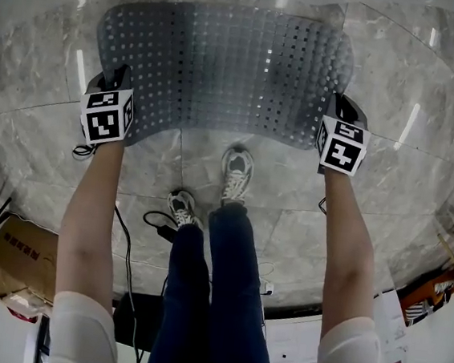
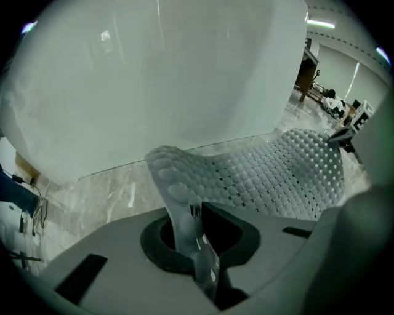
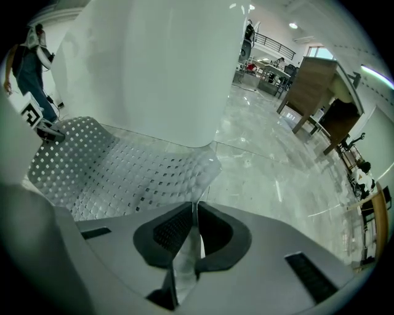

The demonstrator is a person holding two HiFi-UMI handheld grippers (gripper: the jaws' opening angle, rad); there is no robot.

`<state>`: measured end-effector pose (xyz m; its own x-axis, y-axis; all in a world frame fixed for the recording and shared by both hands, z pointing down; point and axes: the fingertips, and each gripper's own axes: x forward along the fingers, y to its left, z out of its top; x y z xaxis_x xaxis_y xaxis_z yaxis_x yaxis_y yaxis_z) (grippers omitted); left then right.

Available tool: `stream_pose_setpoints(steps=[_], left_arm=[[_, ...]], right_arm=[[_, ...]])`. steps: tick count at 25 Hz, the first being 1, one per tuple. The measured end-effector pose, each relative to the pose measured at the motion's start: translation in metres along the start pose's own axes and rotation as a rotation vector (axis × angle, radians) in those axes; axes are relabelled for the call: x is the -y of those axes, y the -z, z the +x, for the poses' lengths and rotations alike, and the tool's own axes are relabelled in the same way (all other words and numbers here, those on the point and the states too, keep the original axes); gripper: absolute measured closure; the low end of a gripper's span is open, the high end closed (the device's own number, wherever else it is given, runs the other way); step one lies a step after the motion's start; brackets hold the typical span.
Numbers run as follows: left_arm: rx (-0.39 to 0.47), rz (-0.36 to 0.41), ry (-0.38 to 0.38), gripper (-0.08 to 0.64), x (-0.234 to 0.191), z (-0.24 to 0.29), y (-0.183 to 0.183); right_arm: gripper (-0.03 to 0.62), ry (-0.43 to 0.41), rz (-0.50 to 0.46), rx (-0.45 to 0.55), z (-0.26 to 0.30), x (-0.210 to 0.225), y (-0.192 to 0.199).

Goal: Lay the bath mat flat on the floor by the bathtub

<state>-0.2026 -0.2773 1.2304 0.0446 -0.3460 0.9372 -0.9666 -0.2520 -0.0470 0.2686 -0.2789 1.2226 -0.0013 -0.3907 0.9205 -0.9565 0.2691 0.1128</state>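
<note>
Grey, perforated rubber forms the bath mat [image 1: 222, 71], which is held spread between the two tongs. The left tongs [image 1: 114, 84] are closed tight on the mat's near left corner, with the knobbed edge pinched between the jaws. The right tongs [image 1: 341, 106] are clamped the same way on the near right corner. Both pairs are pointed steeply down.

From the tongs the mat runs forward and away, toward the white bathtub [image 2: 154, 74]. Its long axis lies across, from the left tongs to the right tongs, roughly parallel to the tub wall. The held near edge is raised above the marble floor [image 1: 287, 223], and the middle sags in a shallow curve. The far edge is seen close to the foot of the tub; whether it already rests on the floor cannot be told for certain.

Neither hand is nearer, since each carries one corner at about the same level. The coming move is judged to be a matched lowering of both corners, so that the near edge is set down straight before the jaws are opened.
</note>
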Motion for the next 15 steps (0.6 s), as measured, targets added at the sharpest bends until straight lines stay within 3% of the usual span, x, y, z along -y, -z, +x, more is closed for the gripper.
stream_pose_setpoints(steps=[4, 10, 15], left_arm=[[-0.041, 0.044, -0.012, 0.515, -0.005, 0.016, 0.004], [-0.06, -0.024, 0.026, 0.515, -0.009, 0.034, 0.024], [-0.085, 0.001, 0.005, 0.515, -0.013, 0.045, 0.035]], right_arm=[[0.549, 0.029, 0.024, -0.015, 0.016, 0.01, 0.011], [0.549, 0.063, 0.043, -0.051, 0.038, 0.018, 0.027], [0.549, 0.101, 0.015, -0.068, 0.054, 0.025, 0.035]])
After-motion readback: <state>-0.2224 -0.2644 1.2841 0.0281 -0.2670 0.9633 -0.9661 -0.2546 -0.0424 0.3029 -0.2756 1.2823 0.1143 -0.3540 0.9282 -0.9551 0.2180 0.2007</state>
